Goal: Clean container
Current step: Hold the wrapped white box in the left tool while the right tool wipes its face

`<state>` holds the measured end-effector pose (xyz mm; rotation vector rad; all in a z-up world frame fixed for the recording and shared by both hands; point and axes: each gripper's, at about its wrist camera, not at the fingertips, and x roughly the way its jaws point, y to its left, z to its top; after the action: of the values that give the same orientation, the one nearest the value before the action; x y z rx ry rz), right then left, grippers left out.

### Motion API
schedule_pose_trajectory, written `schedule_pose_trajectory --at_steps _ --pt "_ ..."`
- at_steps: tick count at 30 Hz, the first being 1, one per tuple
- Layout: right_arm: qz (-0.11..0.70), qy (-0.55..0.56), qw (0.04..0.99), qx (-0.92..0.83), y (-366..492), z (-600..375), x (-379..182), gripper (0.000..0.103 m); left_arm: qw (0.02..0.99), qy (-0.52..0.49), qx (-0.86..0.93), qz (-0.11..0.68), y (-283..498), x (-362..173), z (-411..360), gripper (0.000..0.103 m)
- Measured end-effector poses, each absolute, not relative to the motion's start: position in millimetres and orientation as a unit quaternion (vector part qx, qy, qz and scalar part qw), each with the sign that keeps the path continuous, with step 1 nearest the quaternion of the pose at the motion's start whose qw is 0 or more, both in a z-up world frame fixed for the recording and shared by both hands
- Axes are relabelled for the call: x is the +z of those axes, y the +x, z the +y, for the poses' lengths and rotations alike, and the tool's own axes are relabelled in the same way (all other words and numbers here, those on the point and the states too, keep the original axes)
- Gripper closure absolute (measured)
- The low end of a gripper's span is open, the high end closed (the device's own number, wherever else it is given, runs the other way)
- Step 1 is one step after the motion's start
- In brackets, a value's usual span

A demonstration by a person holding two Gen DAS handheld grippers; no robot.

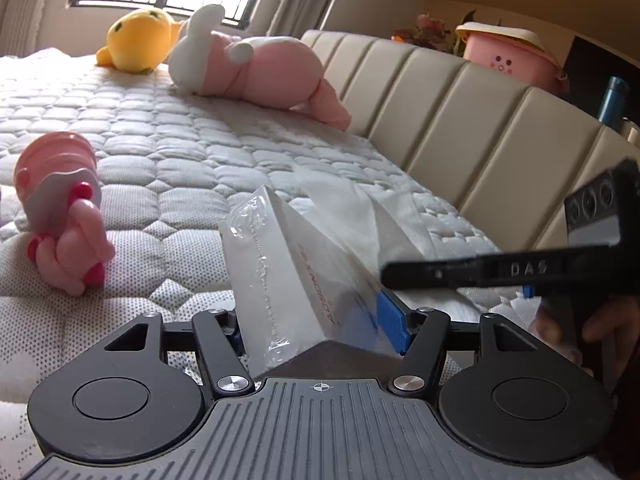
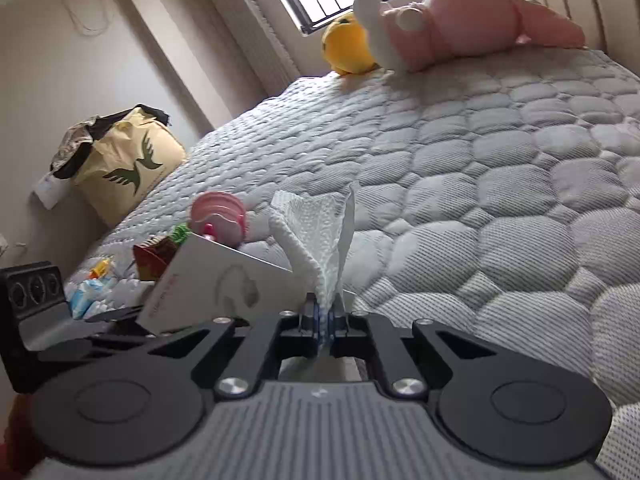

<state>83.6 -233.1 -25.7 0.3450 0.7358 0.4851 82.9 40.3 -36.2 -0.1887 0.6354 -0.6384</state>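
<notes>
- We work over the bed (image 2: 500, 168).
- Our left gripper (image 1: 316, 324) clamps the box (image 1: 288, 280), raised above the mattress.
- Our right gripper (image 2: 325, 320) pinches a tissue (image 2: 316, 232) beside it.
- Wiping looks unfinished; we cannot tell how much remains.

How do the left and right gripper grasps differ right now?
Left gripper is spread wide around a rigid white box; right gripper is pinched nearly shut on a thin white paper towel. The box sits tilted, corner toward the camera; the towel stands up, crumpled. Both are shut on white items above the quilted mattress.
</notes>
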Motion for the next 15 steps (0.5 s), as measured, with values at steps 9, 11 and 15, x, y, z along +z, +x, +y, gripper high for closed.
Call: schedule_pose_trajectory --at_steps 9,11,15 --pt "0.353 0.177 0.884 0.252 55 -240 -38 0.097 0.894 -0.101 -0.297 0.320 85 -37 39 0.032" --pt "0.352 0.165 0.881 0.271 47 -230 -34 0.097 0.890 -0.108 -0.293 0.331 88 -40 39 0.028" --pt "0.343 0.134 0.870 0.327 29 -202 -23 0.097 0.866 -0.167 -0.294 0.368 104 -52 48 0.027"
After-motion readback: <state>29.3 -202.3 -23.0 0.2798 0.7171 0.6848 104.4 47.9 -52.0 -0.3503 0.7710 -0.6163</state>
